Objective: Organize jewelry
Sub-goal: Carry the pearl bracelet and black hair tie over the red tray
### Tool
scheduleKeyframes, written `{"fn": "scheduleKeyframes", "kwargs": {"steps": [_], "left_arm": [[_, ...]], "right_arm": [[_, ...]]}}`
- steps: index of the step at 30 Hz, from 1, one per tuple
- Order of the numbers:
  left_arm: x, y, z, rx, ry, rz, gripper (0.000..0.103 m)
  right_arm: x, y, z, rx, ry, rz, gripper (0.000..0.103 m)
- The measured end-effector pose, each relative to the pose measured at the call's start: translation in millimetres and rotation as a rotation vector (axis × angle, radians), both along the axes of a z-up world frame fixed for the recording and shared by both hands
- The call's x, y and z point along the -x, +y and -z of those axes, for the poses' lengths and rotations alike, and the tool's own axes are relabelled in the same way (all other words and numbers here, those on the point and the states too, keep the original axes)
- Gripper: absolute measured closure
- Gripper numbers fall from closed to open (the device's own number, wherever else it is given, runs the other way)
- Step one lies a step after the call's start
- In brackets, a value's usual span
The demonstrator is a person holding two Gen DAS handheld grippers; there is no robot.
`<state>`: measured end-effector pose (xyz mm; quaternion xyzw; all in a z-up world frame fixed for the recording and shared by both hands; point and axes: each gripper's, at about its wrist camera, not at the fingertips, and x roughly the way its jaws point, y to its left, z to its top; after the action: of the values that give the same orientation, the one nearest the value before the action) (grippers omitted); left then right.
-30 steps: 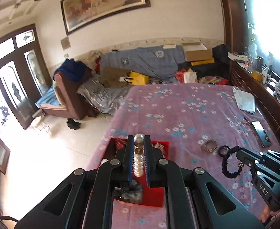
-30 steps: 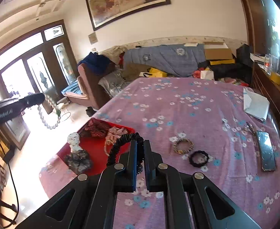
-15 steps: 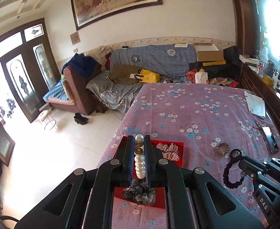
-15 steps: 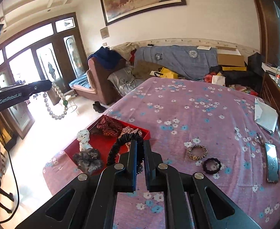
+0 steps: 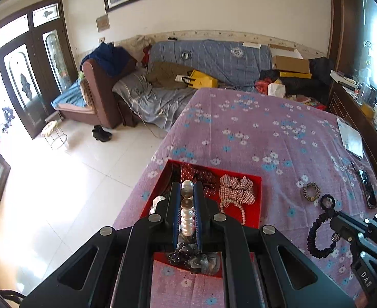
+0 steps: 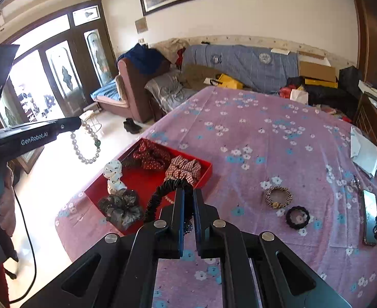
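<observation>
Pearl beads fill the gap between our left gripper's (image 5: pixel 187 192) fingers: it is clamped on a pearl bracelet (image 6: pixel 85 143), which in the right wrist view dangles as a loop with one green bead, out over the floor just past the bed's edge. Our right gripper (image 6: pixel 187 200) is pinched narrow on a black hair band (image 6: pixel 162 195), whose ruffled loop arcs up and to the left of the fingers, above the near corner of the red tray (image 6: pixel 206 173).

The tray sits at the bed's left edge on the purple floral sheet (image 6: pixel 265 133). Inside it we see a dark red scrunchie (image 6: pixel 150 155), a checked scrunchie (image 6: pixel 184 166), a white dotted one (image 6: pixel 112 173), a grey-black one (image 6: pixel 121 206) and a second strand of pearls (image 5: pixel 233 205). Well to the right, on the sheet, lie a leopard band (image 6: pixel 278 197) and a small black band (image 6: pixel 297 217), with a phone (image 6: pixel 369 217) near the far edge.

We judge both pieces are on their way into the tray. The bracelet is the risk: let go where it hangs now, it would fall to the floor, not the tray. A swinging loop could also catch the tray's wall or snag the scrunchies. The hair band is springy and could flick off the fingers and land beside the tray.
</observation>
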<state>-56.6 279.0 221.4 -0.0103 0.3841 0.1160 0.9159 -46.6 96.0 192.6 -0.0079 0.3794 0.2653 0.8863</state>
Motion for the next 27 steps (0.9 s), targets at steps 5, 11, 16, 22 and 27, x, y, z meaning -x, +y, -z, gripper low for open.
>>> {"fn": "scheduleKeyframes", "kwargs": {"steps": [5,11,16,22,27], "left_arm": [[-6.5,18.2,22.3,0.03,0.045,-0.005,0.094],[-14.7,52.9,23.3,0.071,0.048,-0.007,0.094],[-28.0,86.4,15.0,0.101,0.034,0.006,0.094],[-57.8,95.5,35.6,0.198,0.087,0.072,0.094],[-82.4,86.3,73.4,0.362,0.164,0.166,0.094]], "right_arm": [[-10.7,16.1,6.6,-0.004,0.053,-0.01,0.095],[-19.3,38.5,11.6,-0.001,0.081,-0.032,0.095],[-30.9,55.5,14.8,-0.003,0.089,-0.038,0.095],[-51.7,82.8,39.1,0.004,0.151,-0.056,0.095],[-65.8,103.0,65.2,0.018,0.218,-0.07,0.095]]}}
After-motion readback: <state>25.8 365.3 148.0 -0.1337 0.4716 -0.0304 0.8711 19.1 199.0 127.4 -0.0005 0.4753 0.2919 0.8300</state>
